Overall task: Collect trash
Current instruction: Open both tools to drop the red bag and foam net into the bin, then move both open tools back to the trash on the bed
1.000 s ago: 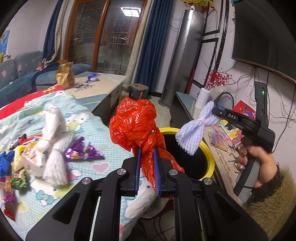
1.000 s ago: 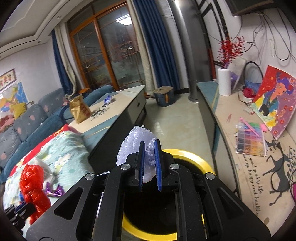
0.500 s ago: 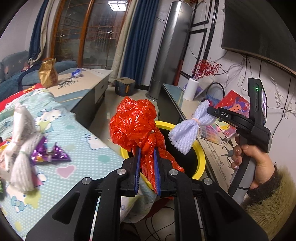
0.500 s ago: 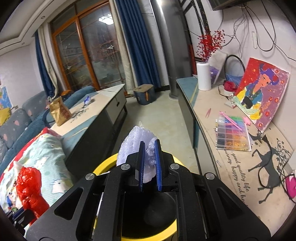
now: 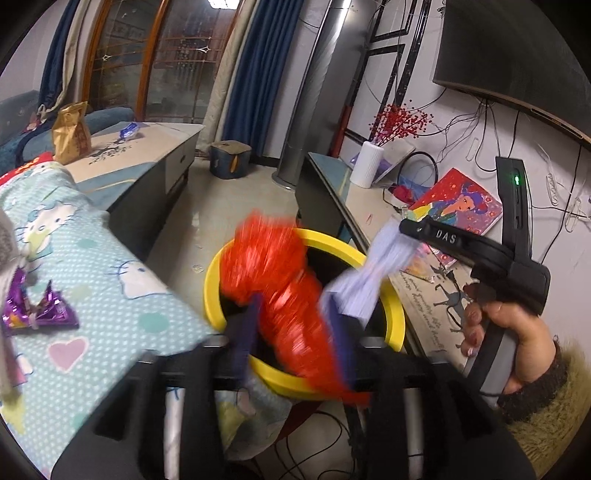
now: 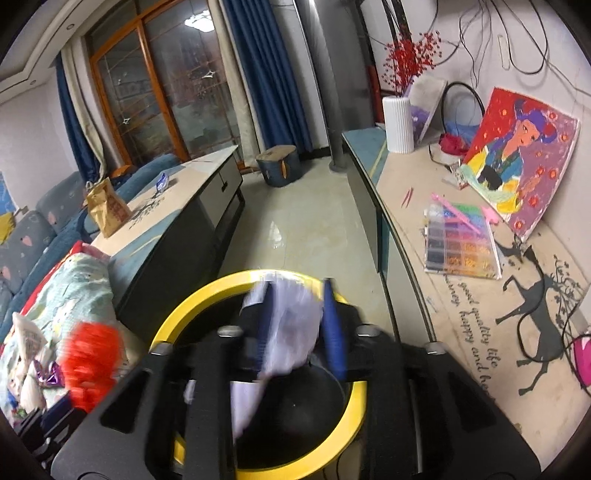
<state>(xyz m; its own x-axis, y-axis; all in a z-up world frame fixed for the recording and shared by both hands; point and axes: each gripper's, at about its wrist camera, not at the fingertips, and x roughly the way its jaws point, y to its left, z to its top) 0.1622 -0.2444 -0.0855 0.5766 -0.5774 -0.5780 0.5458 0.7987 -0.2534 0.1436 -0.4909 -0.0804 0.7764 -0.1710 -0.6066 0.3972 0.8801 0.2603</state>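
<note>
Our left fingers [image 5: 334,325] have just been opening around the red bag [image 5: 280,280]; right gripper [image 6: 301,325] likewise, foam net [image 6: 291,332] loose between, both over the bin [image 6: 207,295].

Both views are fairly bright under indoor light, with a ceiling lamp [image 5: 218,3] reflected in the glass doors [image 6: 162,92]. A soft glare patch sits on the floor tiles [image 6: 275,230]. The background is sharp, but the red bag [image 5: 275,273], the pale net [image 6: 290,325] and the blue claw pads [image 6: 334,328] are smeared by motion blur. Fisheye bending curves the walls, and dark corners ring each picture.
</note>
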